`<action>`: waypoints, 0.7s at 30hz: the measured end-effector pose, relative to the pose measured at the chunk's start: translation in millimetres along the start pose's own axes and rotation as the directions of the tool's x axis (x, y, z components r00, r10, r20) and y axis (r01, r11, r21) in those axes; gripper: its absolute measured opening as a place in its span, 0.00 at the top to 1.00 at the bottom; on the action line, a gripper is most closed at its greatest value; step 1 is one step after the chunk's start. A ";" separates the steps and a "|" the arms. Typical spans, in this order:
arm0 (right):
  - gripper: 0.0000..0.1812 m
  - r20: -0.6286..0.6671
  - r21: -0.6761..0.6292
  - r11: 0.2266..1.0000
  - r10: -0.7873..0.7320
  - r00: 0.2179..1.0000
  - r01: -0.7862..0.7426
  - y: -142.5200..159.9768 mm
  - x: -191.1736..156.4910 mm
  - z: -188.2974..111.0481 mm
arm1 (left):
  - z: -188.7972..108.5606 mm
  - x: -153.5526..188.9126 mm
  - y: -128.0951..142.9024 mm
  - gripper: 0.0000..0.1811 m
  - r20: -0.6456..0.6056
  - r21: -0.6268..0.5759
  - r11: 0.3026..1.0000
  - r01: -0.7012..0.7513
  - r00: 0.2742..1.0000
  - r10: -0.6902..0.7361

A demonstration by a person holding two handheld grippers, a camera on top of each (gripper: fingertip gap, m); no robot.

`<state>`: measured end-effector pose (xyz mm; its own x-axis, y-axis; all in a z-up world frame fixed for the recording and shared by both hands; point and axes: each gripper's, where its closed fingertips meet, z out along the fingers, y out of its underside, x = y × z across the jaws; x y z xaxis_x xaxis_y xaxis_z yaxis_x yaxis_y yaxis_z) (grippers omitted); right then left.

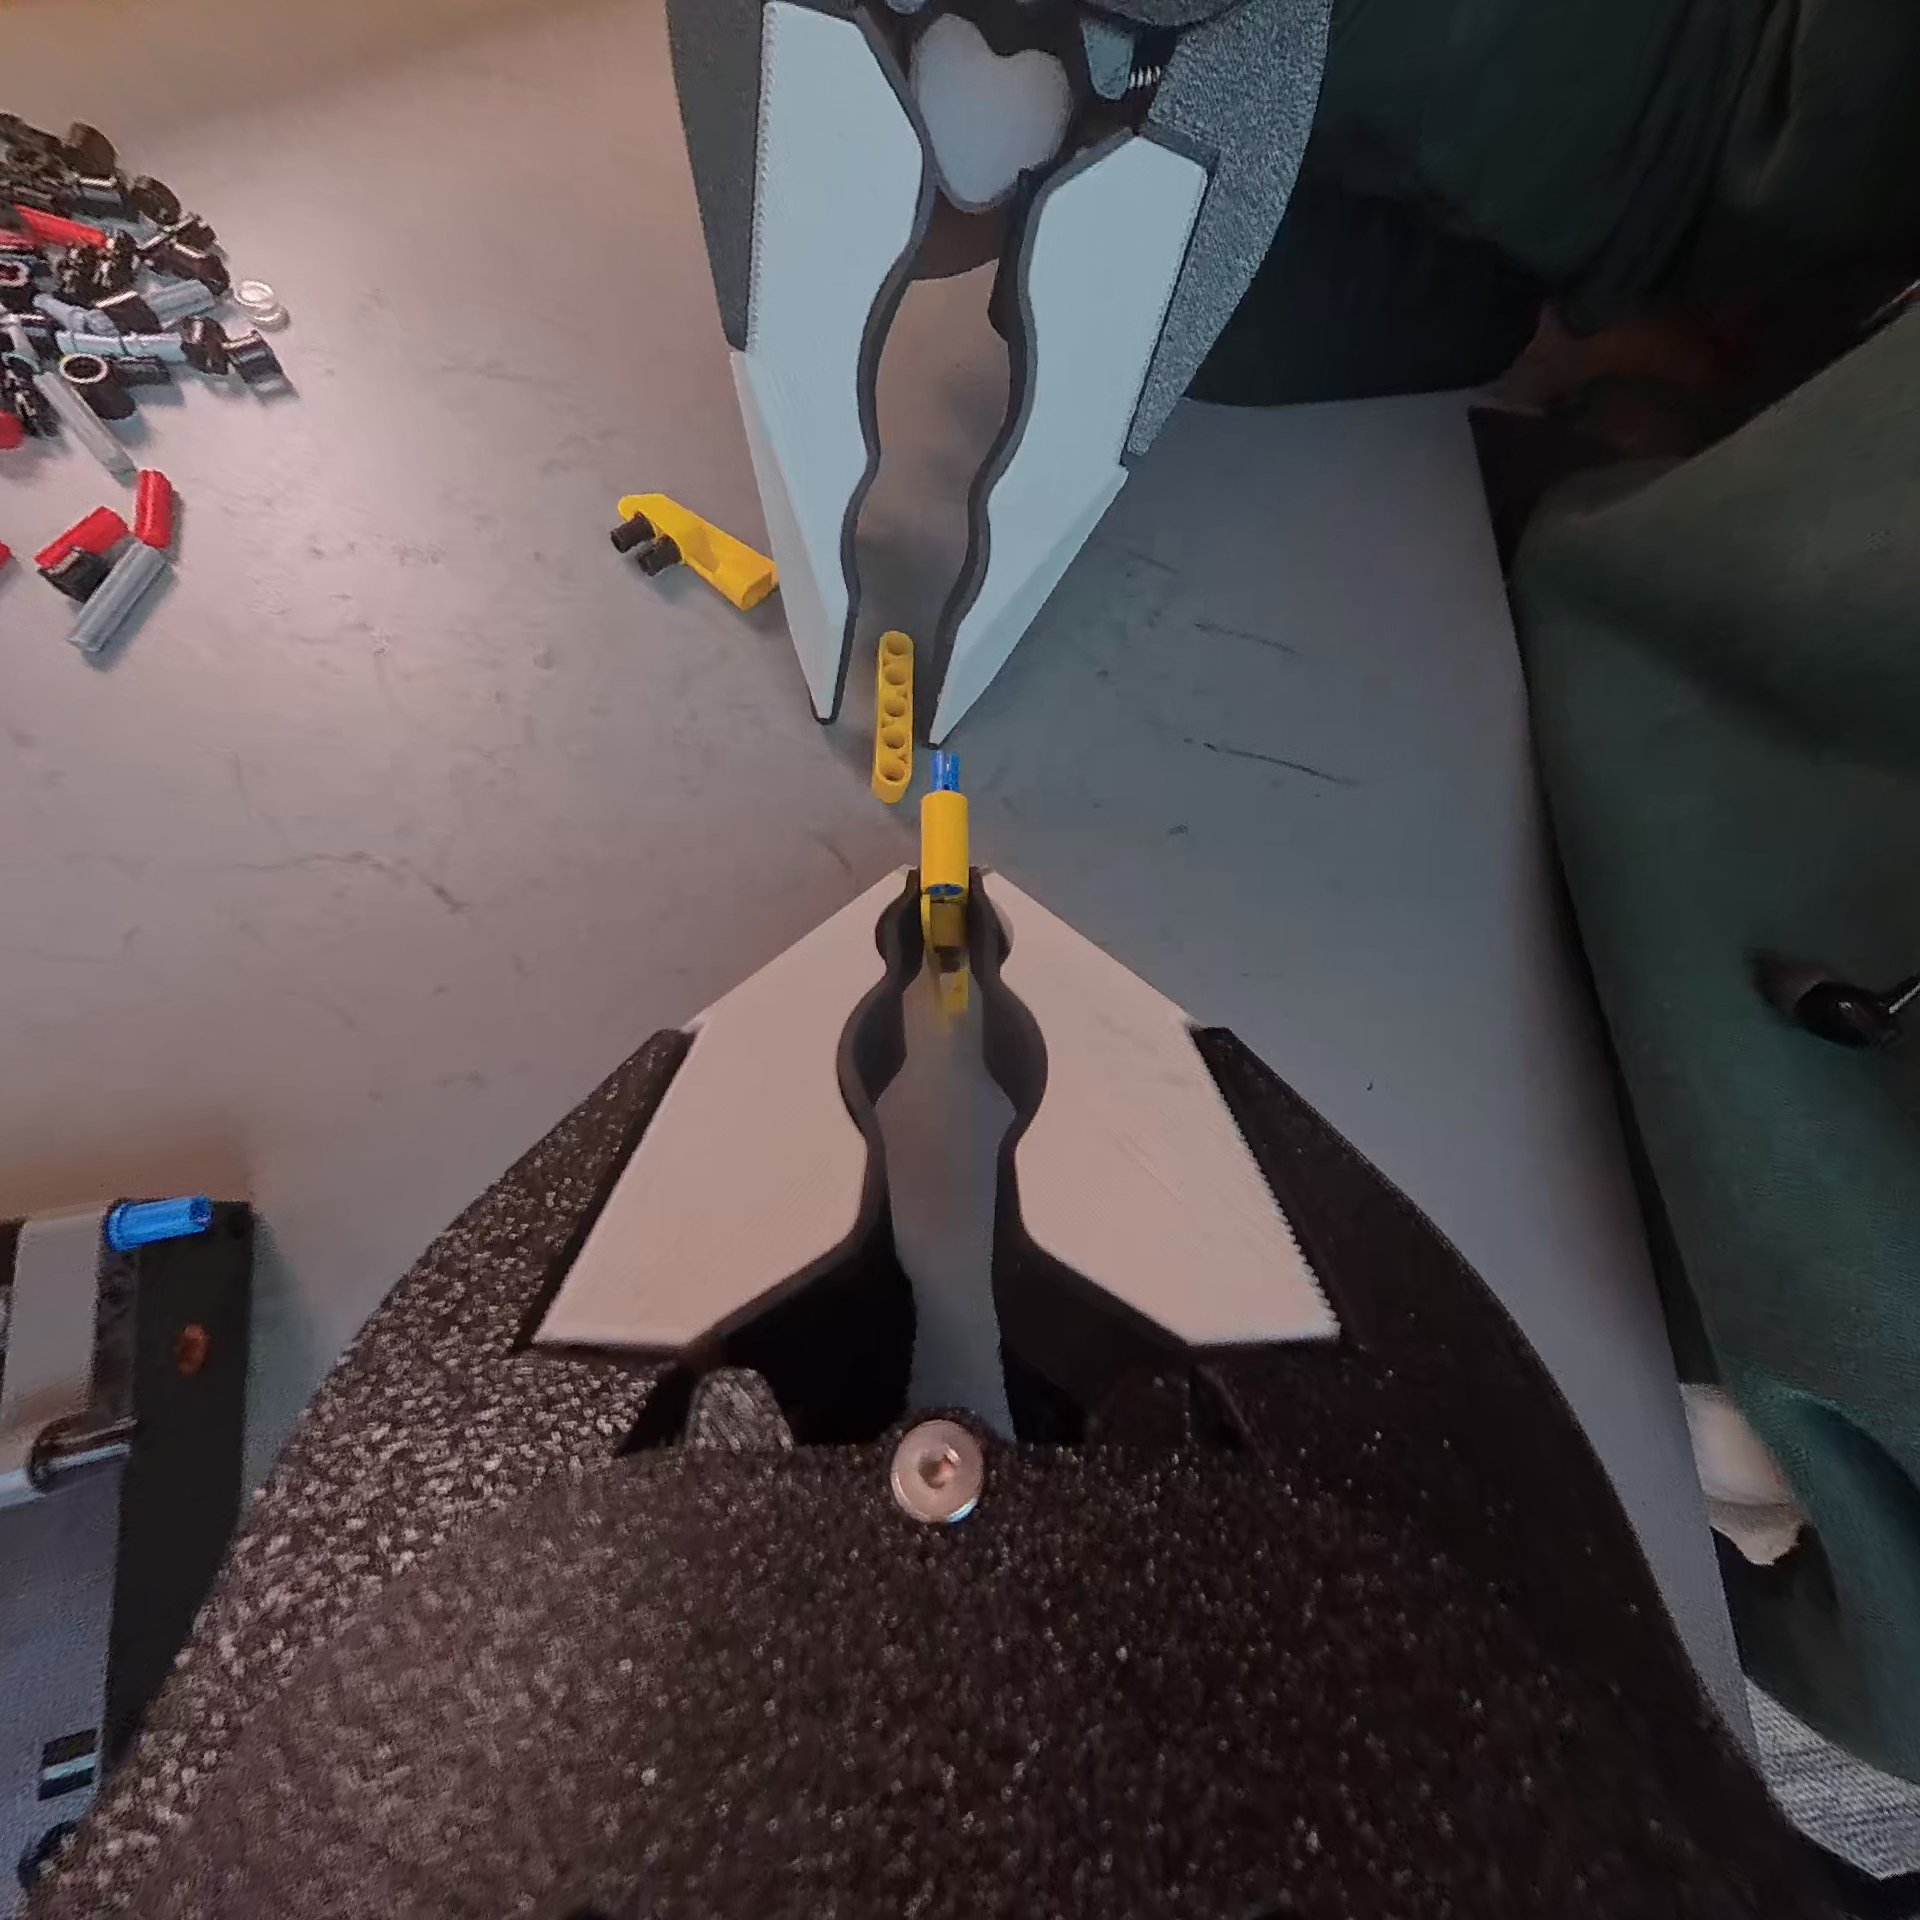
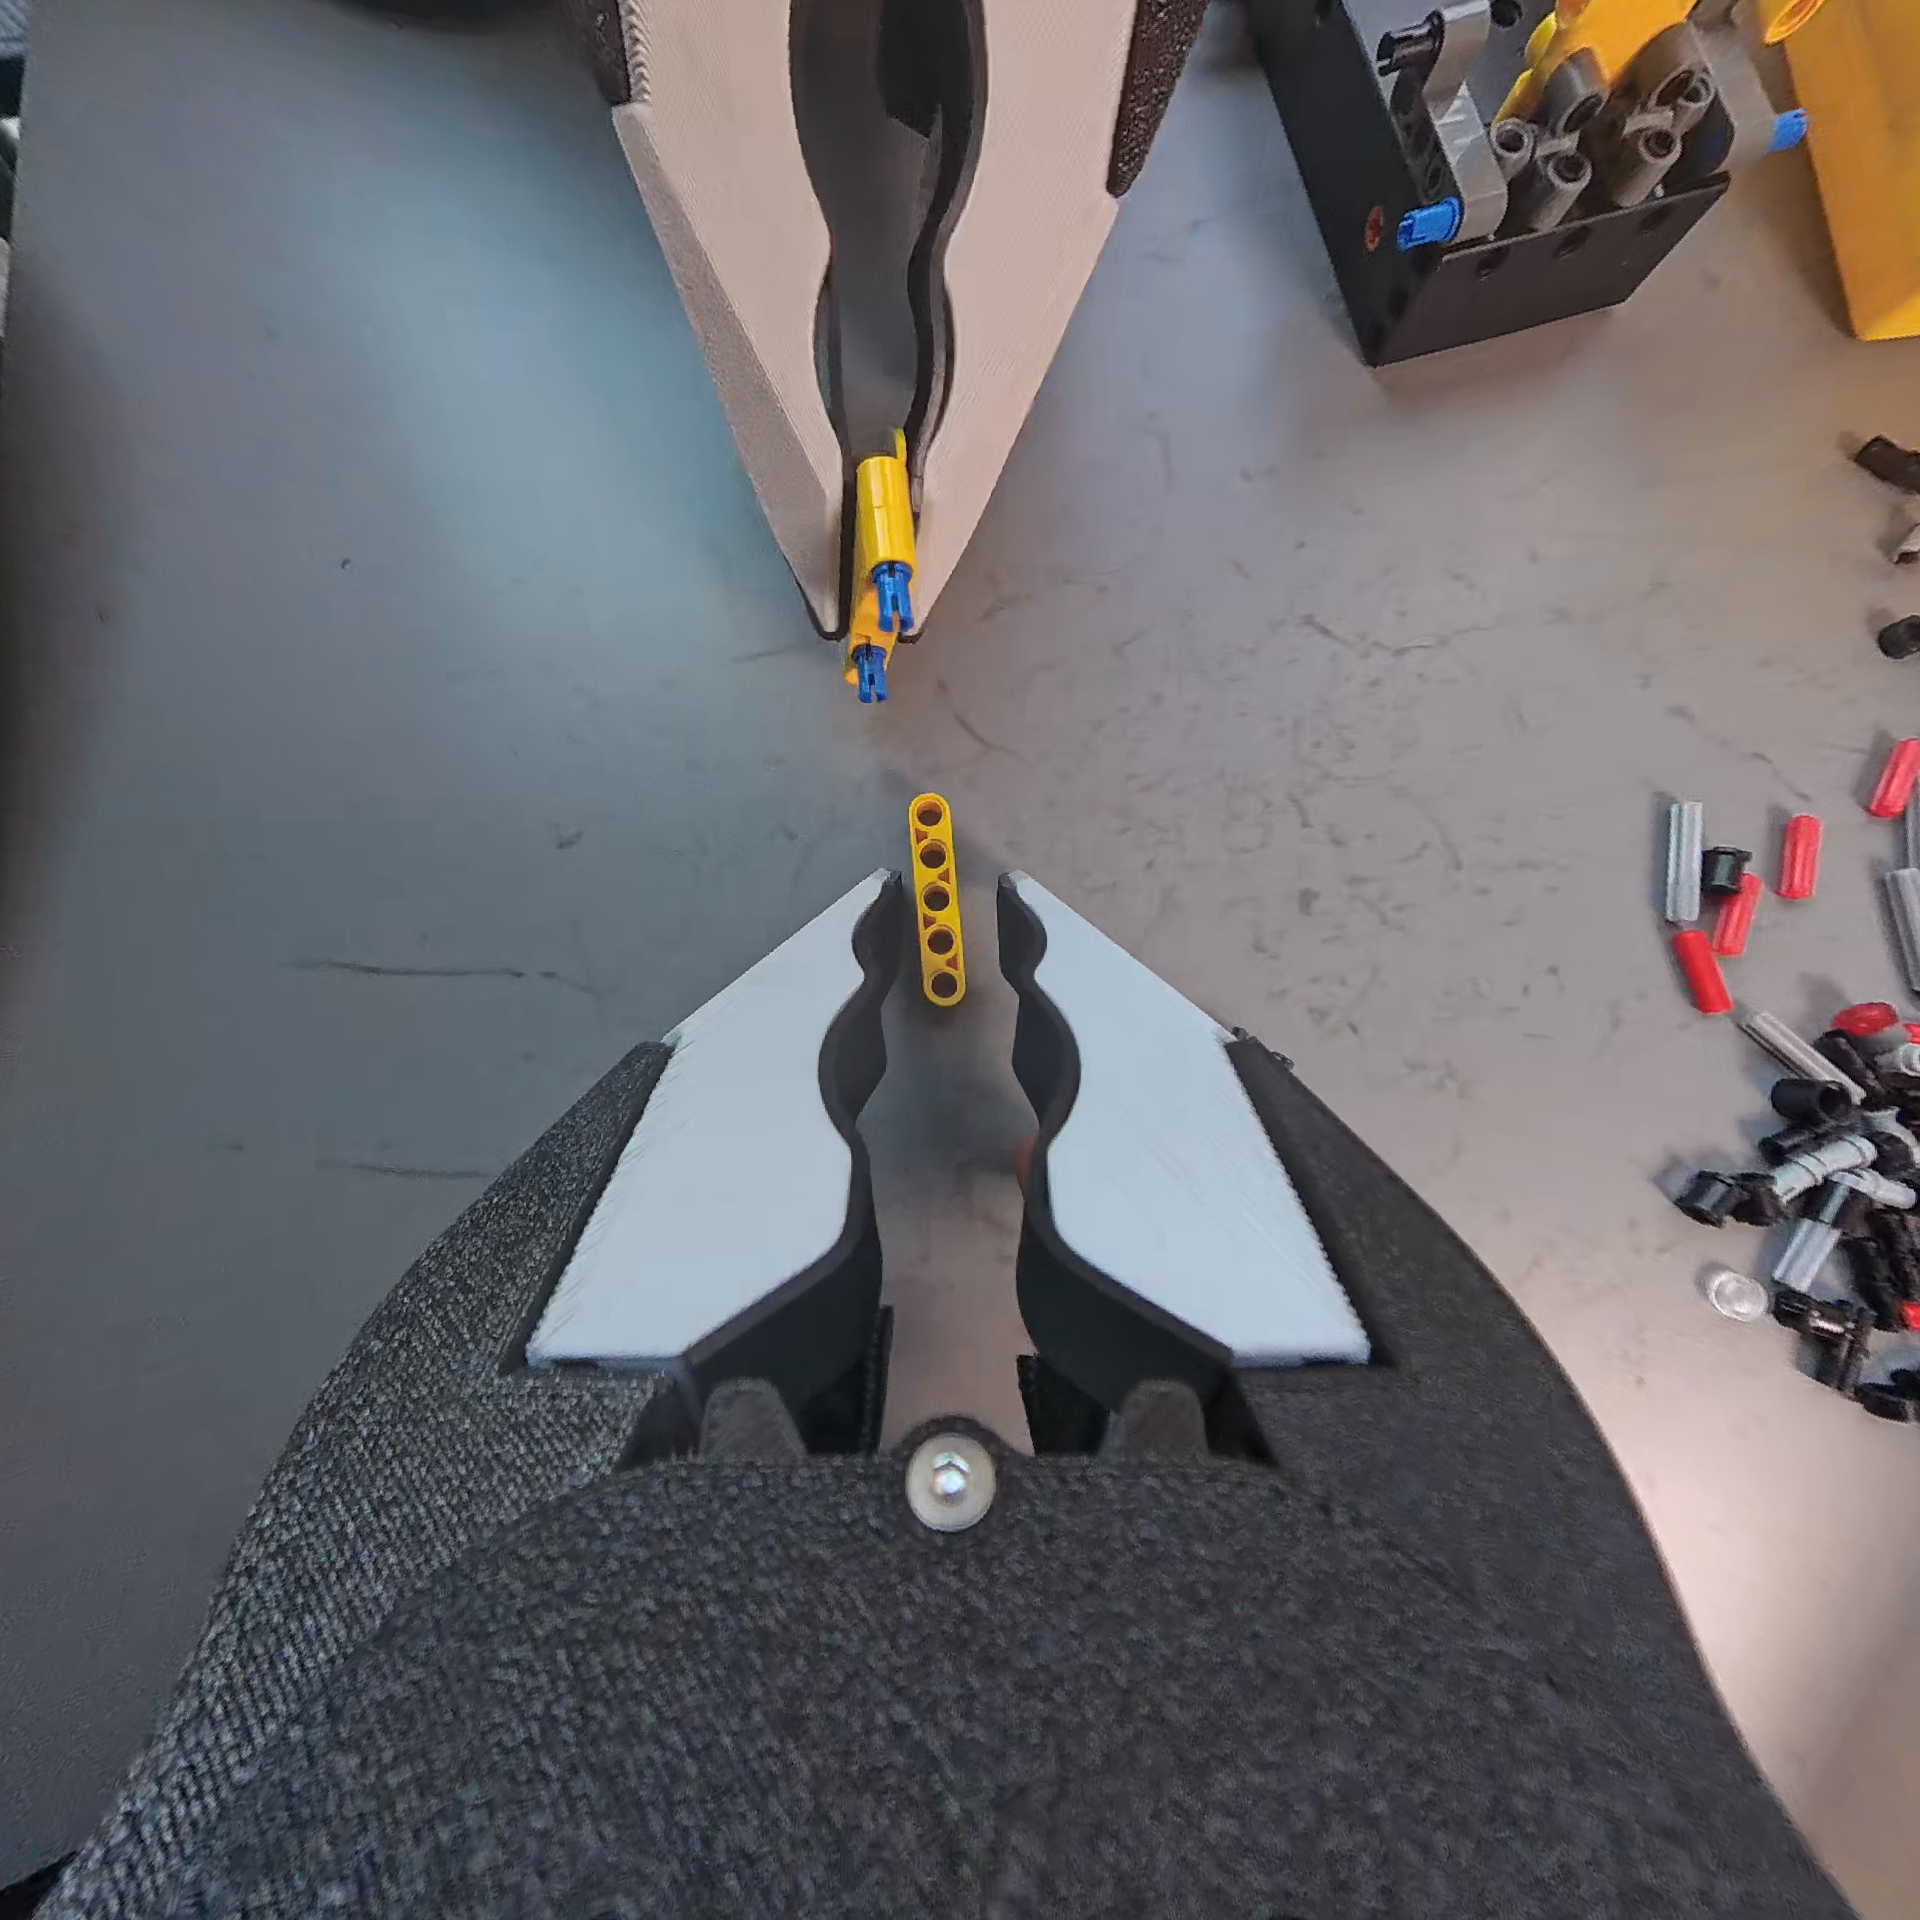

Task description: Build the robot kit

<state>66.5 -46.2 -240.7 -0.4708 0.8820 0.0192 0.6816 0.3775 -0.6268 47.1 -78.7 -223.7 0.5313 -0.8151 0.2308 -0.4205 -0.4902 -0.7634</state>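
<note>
While the left gripper (image 1: 943,883) is clamped tight on a small yellow connector piece (image 1: 944,831) at the centre of its own view, the right gripper (image 2: 945,883) stands a little open and grips nothing, its tips to either side of a yellow five-hole beam (image 2: 935,899) without touching it. Whether that beam lies flat on the grey bench (image 2: 416,727) or is propped on edge is hard to judge from here. In the right wrist view the connector shows two blue pins (image 2: 890,597) poking from its free end toward the beam, a clear gap between them.

These are hard, light plastic parts: stiff, smooth, apt to skid or twist if pinched off-centre. The beam is best taken across its narrow long sides near the middle, leaving the end holes free.

Counted: one five-hole beam, one held connector with two blue pins, and one further yellow piece with two black pins (image 1: 691,549) lying alone left of the right gripper in the left wrist view. A loose heap of black, grey and red pins and sleeves (image 2: 1829,1143) fills the right edge of the right wrist view, too many to count. One black box of sorted parts (image 2: 1507,177) sits at upper right there, with something yellow (image 2: 1870,208) beside it.
</note>
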 end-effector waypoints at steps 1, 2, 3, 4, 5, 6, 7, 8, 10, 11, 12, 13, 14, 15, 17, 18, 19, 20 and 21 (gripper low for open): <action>0.91 0.006 -0.002 1.000 0.001 1.000 -0.001 -0.5 -0.4 0.7 | 0.1 -2.5 1.2 0.97 0.009 -0.006 1.000 0.010 1.000 -0.010; 0.91 0.016 -0.013 1.000 0.009 1.000 -0.008 -0.5 -0.8 1.1 | 0.4 -5.2 2.7 0.97 0.018 -0.011 1.000 0.020 1.000 -0.019; 0.91 0.028 -0.028 0.999 0.020 0.999 -0.019 -0.7 -0.5 1.4 | 0.8 -7.6 4.0 0.97 0.023 -0.013 0.999 0.031 0.999 -0.031; 0.92 0.038 -0.046 0.998 0.033 0.999 -0.031 -0.9 0.1 1.9 | 1.0 -8.8 4.6 0.97 0.023 -0.012 0.999 0.042 0.999 -0.042; 0.93 0.042 -0.067 0.997 0.042 0.998 -0.039 -0.8 1.7 2.2 | 0.6 -9.8 4.0 0.97 0.022 -0.008 0.999 0.049 0.999 -0.049; 0.94 0.045 -0.087 0.995 0.047 0.998 -0.043 -0.7 2.2 2.4 | 0.3 -10.9 3.5 0.97 0.026 -0.005 0.999 0.052 0.998 -0.052; 0.94 0.045 -0.108 0.993 0.048 0.998 -0.043 -0.6 2.4 2.5 | 0.4 -11.6 3.6 0.97 0.028 -0.006 0.998 0.057 0.998 -0.057; 0.95 0.041 -0.129 0.991 0.051 0.998 -0.045 -0.5 3.1 2.7 | 0.6 -11.8 3.9 0.97 0.028 -0.007 0.998 0.061 0.998 -0.061; 0.96 0.027 -0.168 0.985 0.042 0.999 -0.037 -0.6 3.6 3.1 | 0.8 -12.2 3.7 0.97 0.031 -0.006 0.998 0.063 0.998 -0.063; 0.97 0.016 -0.174 0.984 0.033 0.999 -0.030 -0.8 3.6 3.1 | 0.6 -12.8 3.3 0.97 0.035 -0.003 0.998 0.065 0.997 -0.065; 0.97 0.005 -0.162 0.986 0.031 0.999 -0.030 -1.3 3.8 3.3 | -0.2 -13.9 2.2 0.97 0.041 0.006 0.998 0.067 0.997 -0.067; 0.97 -0.003 -0.126 0.991 0.044 0.999 -0.044 -2.2 4.1 3.4 | -2.0 -14.0 -0.9 0.97 0.040 0.028 0.997 0.070 0.997 -0.071; 0.97 -0.006 -0.054 0.994 0.096 0.995 -0.096 -6.0 5.2 3.2 | -4.8 -13.1 -6.0 0.97 0.030 0.064 0.995 0.078 0.996 -0.080; 0.97 0.015 0.058 0.982 0.178 0.984 -0.179 -15.2 6.7 -0.8 | -8.1 -10.9 -12.7 0.97 0.009 0.107 0.990 0.091 0.996 -0.093; 0.97 0.105 0.324 0.904 0.260 0.960 -0.280 -42.6 10.6 -28.6 | -16.5 -6.1 -29.8 0.97 -0.037 0.208 0.971 0.117 0.993 -0.112; 0.96 0.147 0.426 0.837 0.309 0.940 -0.342 -53.6 16.5 -45.8 | -20.8 -4.1 -38.2 0.97 -0.057 0.258 0.958 0.128 0.991 -0.117; 0.96 0.211 0.518 0.762 0.325 0.922 -0.388 -63.9 19.0 -61.9 | -25.1 -2.1 -46.7 0.97 -0.080 0.309 0.940 0.143 0.989 -0.124; 0.96 0.281 0.592 0.677 0.335 0.899 -0.437 -72.5 20.8 -75.8 | -28.9 -0.6 -54.9 0.97 -0.105 0.357 0.920 0.164 0.985 -0.135; 0.96 0.347 0.636 0.594 0.349 0.870 -0.492 -78.2 24.1 -85.5 | -32.0 0.2 -62.4 0.97 -0.129 0.398 0.898 0.189 0.980 -0.149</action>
<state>49.7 -30.4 -124.6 -0.3665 0.8014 -0.4727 0.2802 -0.3894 -0.8774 50.0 -58.1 -156.7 0.4889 -0.7657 0.4180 0.0157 -0.4713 -0.8818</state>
